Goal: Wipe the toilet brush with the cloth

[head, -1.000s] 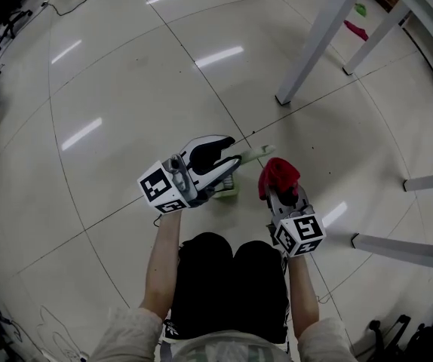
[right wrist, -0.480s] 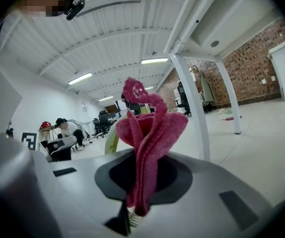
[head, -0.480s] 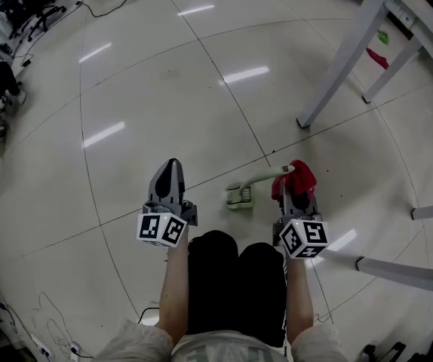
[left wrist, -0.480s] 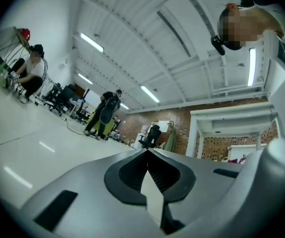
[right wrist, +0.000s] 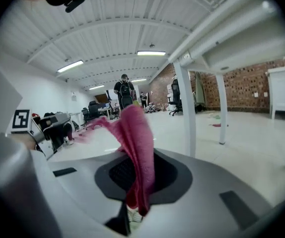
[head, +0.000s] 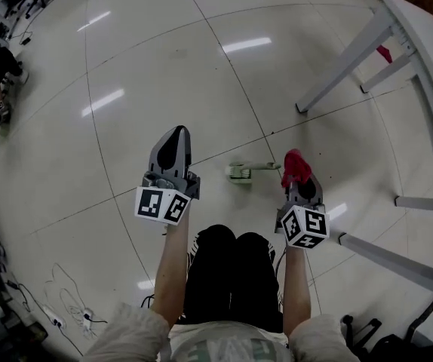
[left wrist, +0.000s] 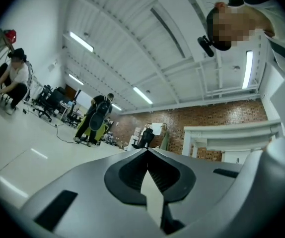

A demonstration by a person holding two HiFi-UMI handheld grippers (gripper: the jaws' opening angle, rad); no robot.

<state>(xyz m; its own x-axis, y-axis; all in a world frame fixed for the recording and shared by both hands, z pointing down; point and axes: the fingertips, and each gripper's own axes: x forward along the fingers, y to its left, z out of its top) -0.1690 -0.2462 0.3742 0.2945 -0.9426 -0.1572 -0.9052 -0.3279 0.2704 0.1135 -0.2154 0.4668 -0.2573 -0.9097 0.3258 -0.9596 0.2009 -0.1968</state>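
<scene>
The toilet brush (head: 241,173) lies on the floor tiles between my two grippers, pale green head at the left, handle running right toward the cloth. No gripper touches it. My left gripper (head: 178,130) is held above the floor to the brush's left, its jaws shut with nothing between them; in the left gripper view the gripper (left wrist: 147,151) points out across the room. My right gripper (head: 296,175) is shut on the red cloth (head: 295,164), which stands bunched up out of the jaws. In the right gripper view the cloth (right wrist: 136,143) hangs over the pads.
A white table (head: 426,59) with slanted legs (head: 337,60) fills the right side, and more legs (head: 388,259) lie near my right hand. Cables (head: 66,300) trail at lower left. A crouching person (left wrist: 12,78) and a standing one (left wrist: 99,117) are far off.
My left gripper has left the brush, swung away to the left and upward, and shut. The brush now lies alone on the floor. My right gripper has risen with the cloth.
</scene>
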